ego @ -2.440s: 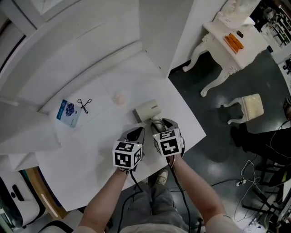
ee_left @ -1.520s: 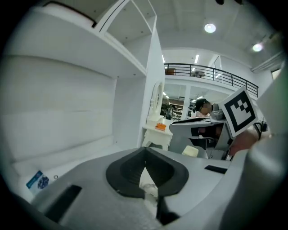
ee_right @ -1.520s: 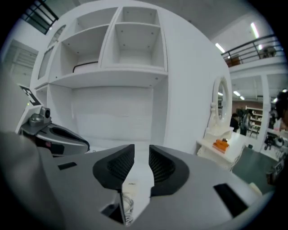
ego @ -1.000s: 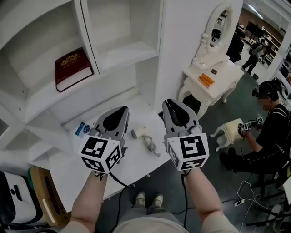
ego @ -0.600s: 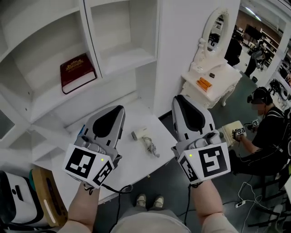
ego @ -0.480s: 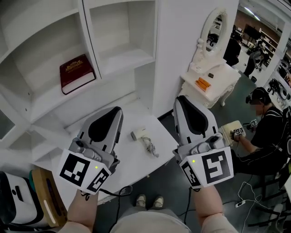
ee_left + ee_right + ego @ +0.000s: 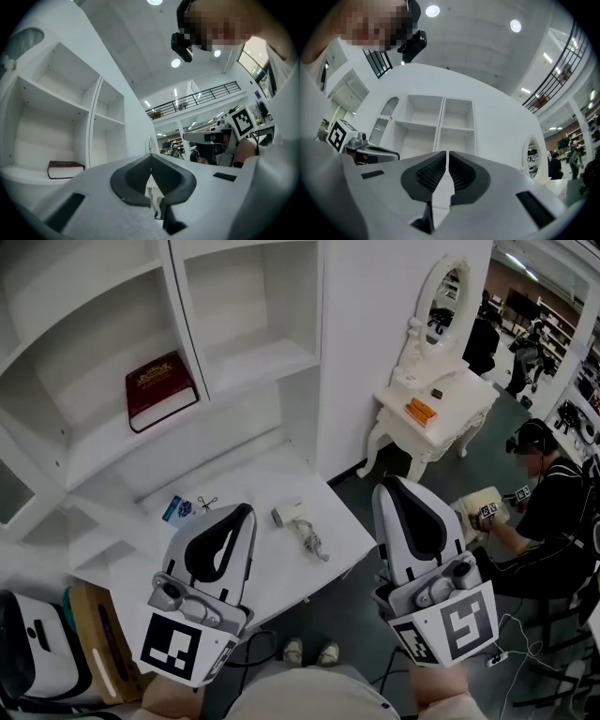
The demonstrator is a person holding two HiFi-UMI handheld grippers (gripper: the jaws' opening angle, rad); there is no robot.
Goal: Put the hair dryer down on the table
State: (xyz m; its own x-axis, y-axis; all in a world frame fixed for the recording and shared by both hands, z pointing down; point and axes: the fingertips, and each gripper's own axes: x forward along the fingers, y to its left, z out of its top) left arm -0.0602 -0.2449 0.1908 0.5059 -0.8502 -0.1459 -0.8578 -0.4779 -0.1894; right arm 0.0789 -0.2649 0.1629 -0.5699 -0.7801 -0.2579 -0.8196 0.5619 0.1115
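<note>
Head view: hair dryer [image 7: 296, 519] is lying on the white table [image 7: 253, 479], touching neither gripper, its long axis running far-left to near-right. You are holding left gripper [image 7: 240, 511] and right gripper [image 7: 405, 486] raised, both jaws clenched on nothing. The dryer is sitting between them, seemingly nearer your left.

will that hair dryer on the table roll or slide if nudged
The hair dryer lies flat on the table, so it would likely slide or pivot rather than roll. Its hard-looking shell should stay rigid, while what looks like bundled cord at one end would probably trail floppily.
</note>
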